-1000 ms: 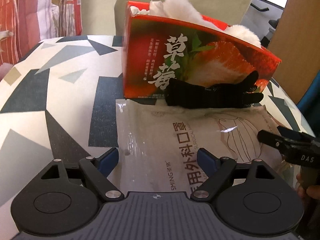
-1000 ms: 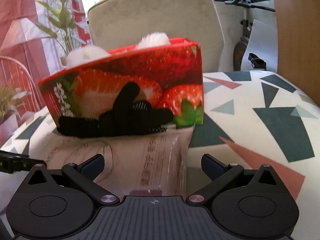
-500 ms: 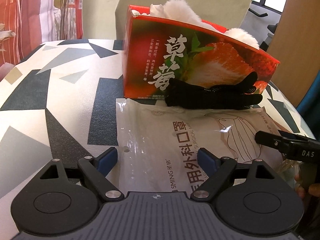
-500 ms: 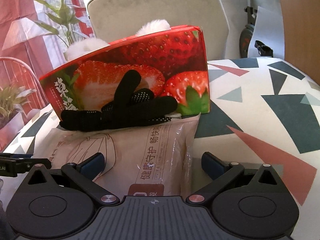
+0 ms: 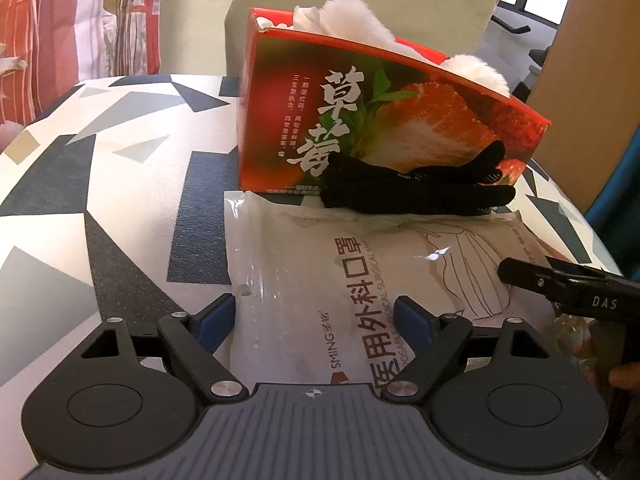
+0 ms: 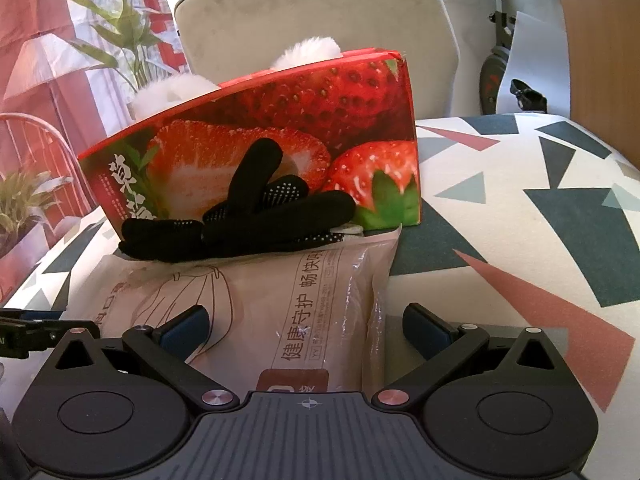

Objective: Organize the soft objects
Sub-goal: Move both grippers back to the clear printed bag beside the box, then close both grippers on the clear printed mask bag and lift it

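A red strawberry box (image 5: 384,128) stands on the patterned table and holds white fluffy items (image 5: 360,24). A black glove (image 5: 416,188) lies against its front, on the far edge of a flat plastic pack of surgical masks (image 5: 344,280). My left gripper (image 5: 316,316) is open, its fingers astride the pack's near left part. My right gripper (image 6: 306,324) is open over the pack's (image 6: 296,304) right end, and it shows in the left wrist view (image 5: 560,284). The box (image 6: 280,140) and glove (image 6: 248,216) lie ahead of it.
The table (image 5: 100,184) has a cloth with grey, navy and pink triangles. A beige chair back (image 6: 320,20) stands behind the box. A wooden panel (image 5: 592,80) is at the right, curtains and a plant (image 6: 120,20) at the left.
Both grippers have drawn back and risen slightly, so the mask pack shows more fully. Both stay open. The box, glove and pack have not moved.
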Demonstrator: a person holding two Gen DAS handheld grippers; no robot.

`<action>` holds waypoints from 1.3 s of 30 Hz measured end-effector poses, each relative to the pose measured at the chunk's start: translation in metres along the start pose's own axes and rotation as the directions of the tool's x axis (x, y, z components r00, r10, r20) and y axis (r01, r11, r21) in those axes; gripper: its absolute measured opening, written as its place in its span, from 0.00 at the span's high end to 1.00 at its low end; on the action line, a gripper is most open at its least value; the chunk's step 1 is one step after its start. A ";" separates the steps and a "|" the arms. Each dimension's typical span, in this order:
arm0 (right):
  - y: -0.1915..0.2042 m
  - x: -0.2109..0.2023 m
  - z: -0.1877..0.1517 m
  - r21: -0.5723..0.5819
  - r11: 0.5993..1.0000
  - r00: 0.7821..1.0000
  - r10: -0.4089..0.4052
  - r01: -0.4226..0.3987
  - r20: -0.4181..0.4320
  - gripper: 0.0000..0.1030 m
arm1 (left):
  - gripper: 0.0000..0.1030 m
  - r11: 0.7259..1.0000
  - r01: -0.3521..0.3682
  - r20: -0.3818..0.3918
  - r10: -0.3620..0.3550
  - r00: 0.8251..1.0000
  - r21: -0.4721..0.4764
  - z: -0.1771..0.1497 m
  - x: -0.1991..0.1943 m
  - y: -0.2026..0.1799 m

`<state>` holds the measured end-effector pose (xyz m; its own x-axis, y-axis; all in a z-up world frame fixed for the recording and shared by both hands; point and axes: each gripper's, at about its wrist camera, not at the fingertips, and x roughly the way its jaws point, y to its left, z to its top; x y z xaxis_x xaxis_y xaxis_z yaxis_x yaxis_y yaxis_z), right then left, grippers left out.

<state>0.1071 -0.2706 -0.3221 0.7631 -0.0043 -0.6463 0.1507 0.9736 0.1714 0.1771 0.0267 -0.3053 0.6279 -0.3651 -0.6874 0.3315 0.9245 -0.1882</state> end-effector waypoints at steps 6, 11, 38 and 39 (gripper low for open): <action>0.000 0.000 0.000 -0.002 1.000 1.000 0.003 -0.003 -0.001 0.00 | 0.17 1.000 0.005 -0.002 -0.005 1.000 -0.005 0.000 0.000 0.001; 0.000 0.000 0.000 -0.002 1.000 1.000 0.003 -0.003 -0.001 0.00 | 0.19 1.000 0.014 -0.013 -0.014 1.000 -0.002 0.005 0.002 0.003; 0.006 -0.025 0.007 0.025 0.997 0.982 0.076 -0.072 -0.173 0.10 | 0.49 0.987 0.141 -0.134 -0.150 0.980 -0.076 -0.001 -0.011 0.002; 0.008 -0.027 0.006 0.017 0.997 0.981 0.077 -0.075 -0.178 0.12 | 0.49 0.987 0.142 -0.133 -0.151 0.980 -0.074 -0.002 -0.012 0.002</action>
<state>0.0918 -0.2641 -0.2985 0.6482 0.1113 -0.7533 0.1033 0.9673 0.2318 0.1687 0.0329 -0.2986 0.4713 -0.4827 -0.7381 0.3646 0.8687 -0.3353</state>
